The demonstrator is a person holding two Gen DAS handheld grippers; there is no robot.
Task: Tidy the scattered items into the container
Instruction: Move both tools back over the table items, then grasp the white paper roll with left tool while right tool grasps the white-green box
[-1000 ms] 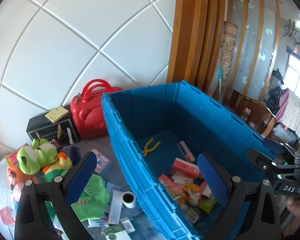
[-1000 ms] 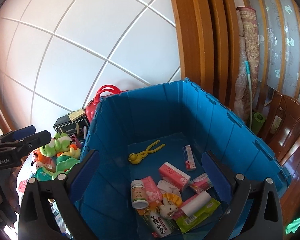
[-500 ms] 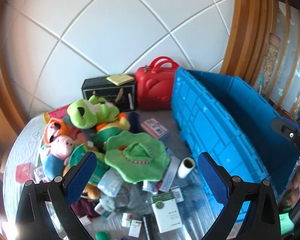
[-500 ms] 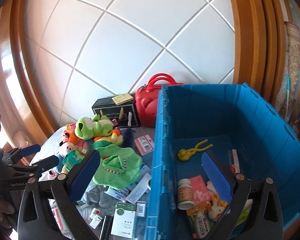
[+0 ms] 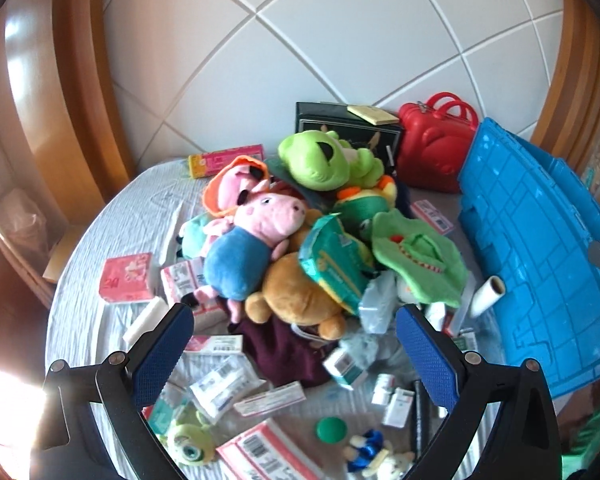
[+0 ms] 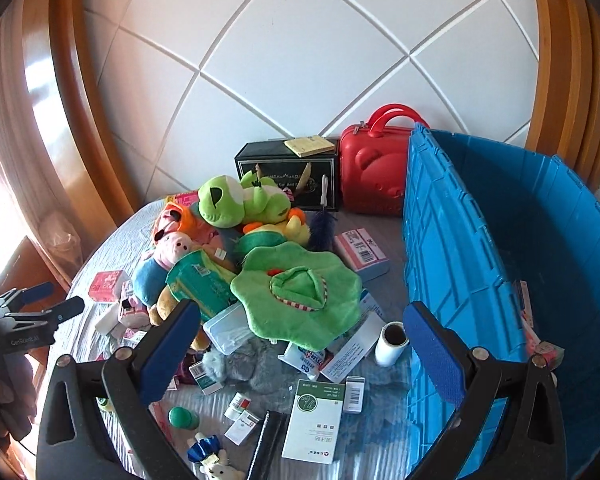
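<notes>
The blue crate stands at the right. Left of it, a heap of toys lies on the grey cloth: a pink pig plush, a green frog plush, a brown bear and a green leaf-shaped plush. A white roll lies against the crate wall. Small boxes and packets are scattered in front, among them a green-and-white box. My left gripper hovers open above the bear. My right gripper is open over the leaf plush. Neither holds anything.
A red case and a black box with a yellow notepad on it stand against the white tiled wall. Wooden frames curve along the left. The table edge falls away at the left. A hand holds the left gripper's handle.
Both views have swung left, from the inside of the blue crate to the toy heap. Both grippers stayed open and empty.
</notes>
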